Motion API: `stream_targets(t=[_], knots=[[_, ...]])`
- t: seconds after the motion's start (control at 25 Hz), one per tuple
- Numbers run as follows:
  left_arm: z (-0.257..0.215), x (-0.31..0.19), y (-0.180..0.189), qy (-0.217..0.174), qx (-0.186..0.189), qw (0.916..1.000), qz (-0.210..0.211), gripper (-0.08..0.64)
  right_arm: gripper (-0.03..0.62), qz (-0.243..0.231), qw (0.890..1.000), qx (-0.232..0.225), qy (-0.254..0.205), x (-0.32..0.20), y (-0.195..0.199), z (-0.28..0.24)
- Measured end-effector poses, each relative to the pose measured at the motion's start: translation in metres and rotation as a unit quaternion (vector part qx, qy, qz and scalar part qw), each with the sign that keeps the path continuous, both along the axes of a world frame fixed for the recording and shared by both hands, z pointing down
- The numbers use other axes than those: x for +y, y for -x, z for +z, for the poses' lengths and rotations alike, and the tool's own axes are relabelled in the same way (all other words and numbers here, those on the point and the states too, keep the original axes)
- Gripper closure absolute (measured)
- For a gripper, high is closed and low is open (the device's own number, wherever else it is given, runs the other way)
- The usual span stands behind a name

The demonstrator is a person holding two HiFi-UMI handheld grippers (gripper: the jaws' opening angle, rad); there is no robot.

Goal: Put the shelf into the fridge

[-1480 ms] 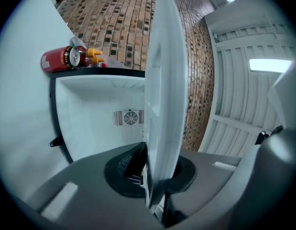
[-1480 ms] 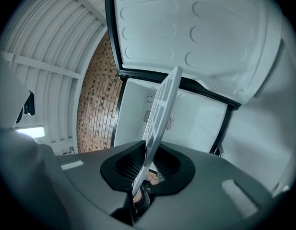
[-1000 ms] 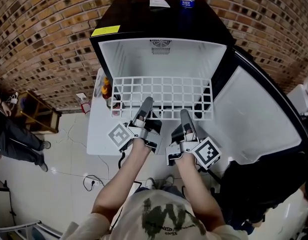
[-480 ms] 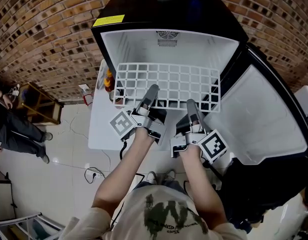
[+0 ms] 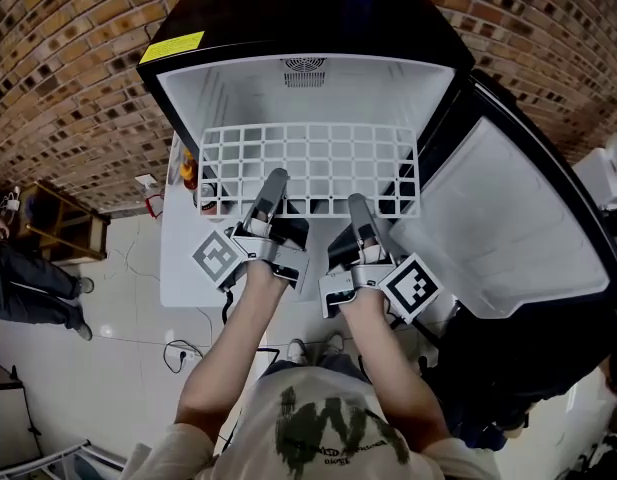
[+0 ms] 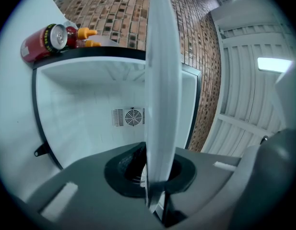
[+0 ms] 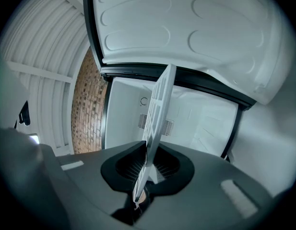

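Lowest in the frame, the person's forearms reach up to the two tongs. The left gripper (image 5: 274,180) is clamped nearly shut on the near edge of the white wire shelf (image 5: 318,163), the same as a second ago. The right gripper (image 5: 355,204) is on that edge just beside it, and this is where the change is. Its jaws have just been closing, narrowing onto the shelf rim between them, and they now pinch it. Seen along those jaws, the shelf sits slightly tilted.

The shelf itself has hardly shifted against the fridge (image 5: 238,93) over the last second; mostly the view has slid. It is held flat across the middle of the frame, its far edge over the mouth of the white cavity and well short of the back vent (image 5: 304,71). The door (image 5: 498,238) stands wide open at right.

I'd say this was a firming of the grip, not progress inward. With both tongs tight, the push onto the side rails is still to come
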State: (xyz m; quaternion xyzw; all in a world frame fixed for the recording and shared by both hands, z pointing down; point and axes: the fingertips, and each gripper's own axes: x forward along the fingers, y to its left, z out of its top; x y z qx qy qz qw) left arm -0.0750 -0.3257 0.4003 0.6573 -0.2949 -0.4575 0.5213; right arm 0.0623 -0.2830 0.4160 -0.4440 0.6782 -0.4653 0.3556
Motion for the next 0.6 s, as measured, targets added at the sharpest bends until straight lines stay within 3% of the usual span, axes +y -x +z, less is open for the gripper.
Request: stream_targets(t=[0.6], knots=[[0.0033,0.0007,0.0019,0.002,-0.012,0.9999,-0.010,0.534,0.557,-0.007,1.000,-0.014,0.017,0.0011,0.0015,0.0074]])
